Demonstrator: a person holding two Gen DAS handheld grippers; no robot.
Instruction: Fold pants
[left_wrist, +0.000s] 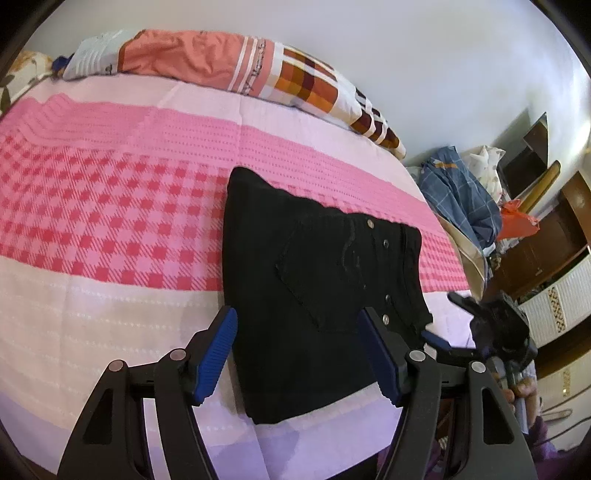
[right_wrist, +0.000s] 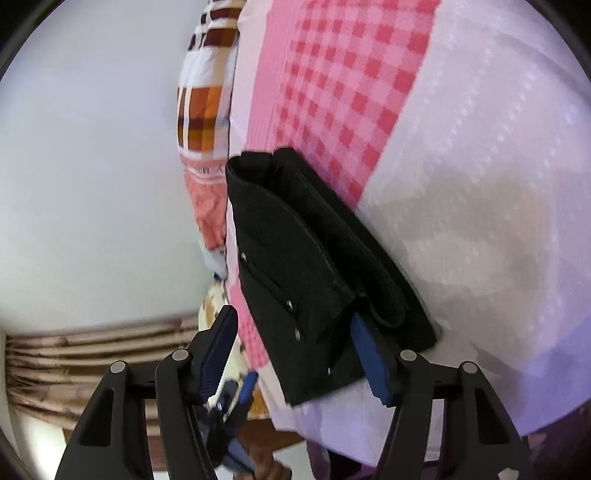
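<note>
Black pants (left_wrist: 314, 280) lie folded into a compact rectangle on the pink checked bedspread (left_wrist: 110, 229), back pocket and rivets facing up. My left gripper (left_wrist: 303, 358) is open, its blue pads either side of the near edge of the pants, holding nothing. In the right wrist view the folded pants (right_wrist: 306, 266) show stacked layers. My right gripper (right_wrist: 295, 358) is open, its right pad close by the pants' waistband end. The right gripper also shows in the left wrist view (left_wrist: 491, 332), beside the pants' right edge.
A rolled orange and checked quilt (left_wrist: 229, 62) lies along the far side of the bed by the white wall. Blue checked clothes (left_wrist: 461, 195) and wooden furniture (left_wrist: 546, 236) stand to the right of the bed. Brown curtains (right_wrist: 74, 350) show in the right wrist view.
</note>
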